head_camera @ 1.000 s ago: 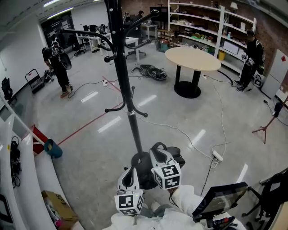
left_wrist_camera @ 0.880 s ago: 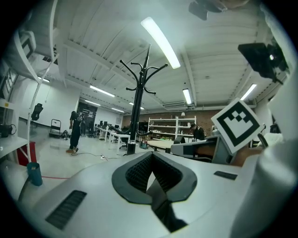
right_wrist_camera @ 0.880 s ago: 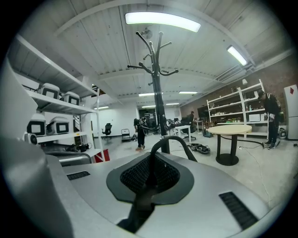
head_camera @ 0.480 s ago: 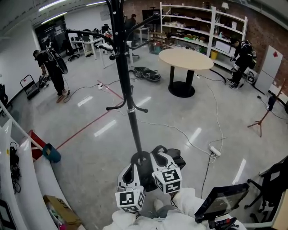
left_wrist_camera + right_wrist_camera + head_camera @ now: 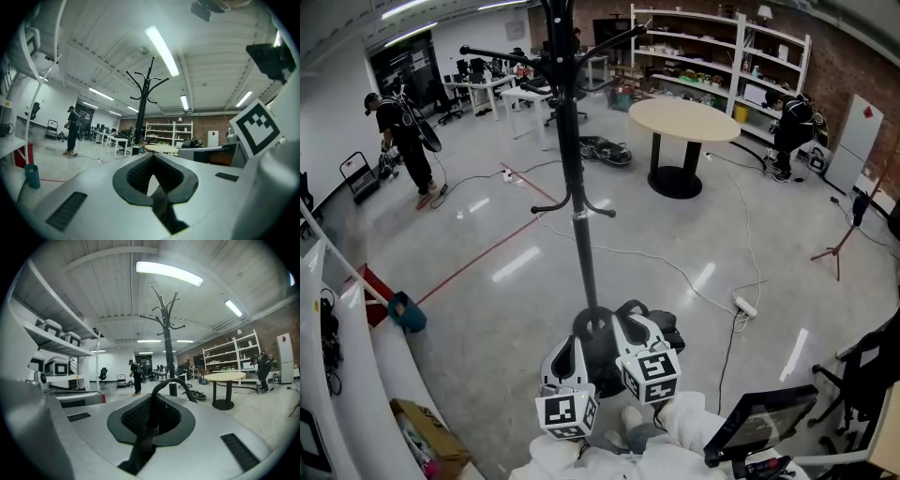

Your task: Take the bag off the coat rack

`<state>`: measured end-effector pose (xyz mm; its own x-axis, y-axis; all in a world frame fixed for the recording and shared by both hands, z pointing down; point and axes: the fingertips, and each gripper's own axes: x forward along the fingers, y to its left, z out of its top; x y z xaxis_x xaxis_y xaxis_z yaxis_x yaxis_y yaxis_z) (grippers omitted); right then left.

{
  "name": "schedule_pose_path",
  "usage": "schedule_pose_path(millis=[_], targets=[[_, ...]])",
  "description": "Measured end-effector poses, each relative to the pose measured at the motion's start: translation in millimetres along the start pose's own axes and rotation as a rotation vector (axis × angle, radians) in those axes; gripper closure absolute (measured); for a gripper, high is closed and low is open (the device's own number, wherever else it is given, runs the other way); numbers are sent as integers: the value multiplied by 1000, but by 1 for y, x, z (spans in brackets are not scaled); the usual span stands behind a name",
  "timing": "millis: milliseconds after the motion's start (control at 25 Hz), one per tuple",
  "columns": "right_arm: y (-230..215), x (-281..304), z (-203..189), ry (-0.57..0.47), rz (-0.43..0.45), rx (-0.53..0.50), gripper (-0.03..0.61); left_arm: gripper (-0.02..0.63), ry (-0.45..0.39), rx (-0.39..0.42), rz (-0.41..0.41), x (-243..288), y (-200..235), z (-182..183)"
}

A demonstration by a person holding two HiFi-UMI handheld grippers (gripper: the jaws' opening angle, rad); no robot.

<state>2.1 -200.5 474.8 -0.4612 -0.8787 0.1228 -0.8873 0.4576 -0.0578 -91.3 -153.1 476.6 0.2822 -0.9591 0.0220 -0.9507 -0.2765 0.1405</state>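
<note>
The black coat rack (image 5: 578, 216) stands on its round base straight ahead, and its hooks show no bag. Both grippers are low, close to my body beside the base. A black bag (image 5: 667, 330) hangs by the right gripper (image 5: 624, 316). In the right gripper view the jaws (image 5: 152, 418) are shut on a black strap (image 5: 185, 389) that loops up in front of them. The left gripper (image 5: 571, 347) sits just left of it. Its jaws (image 5: 152, 180) pinch a black strap (image 5: 161, 211) too. The rack pole also shows in the left gripper view (image 5: 145, 103) and in the right gripper view (image 5: 167, 348).
A round table (image 5: 684, 120) and shelves (image 5: 712, 56) stand at the back right. A cable with a power strip (image 5: 743, 307) crosses the floor to the right. A screen (image 5: 759, 417) is near my right side and a cardboard box (image 5: 427, 436) lies at the lower left. People stand far off.
The view has swung a little, so the rack now appears further right. Both grippers stay low by the base, still shut on the straps.
</note>
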Motion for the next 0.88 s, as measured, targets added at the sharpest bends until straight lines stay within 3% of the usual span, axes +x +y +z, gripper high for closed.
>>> schedule_pose_path(millis=[880], targets=[[2,-33,10,-13,23,-1,554,612,-19,-10,42,-16,-17,10]])
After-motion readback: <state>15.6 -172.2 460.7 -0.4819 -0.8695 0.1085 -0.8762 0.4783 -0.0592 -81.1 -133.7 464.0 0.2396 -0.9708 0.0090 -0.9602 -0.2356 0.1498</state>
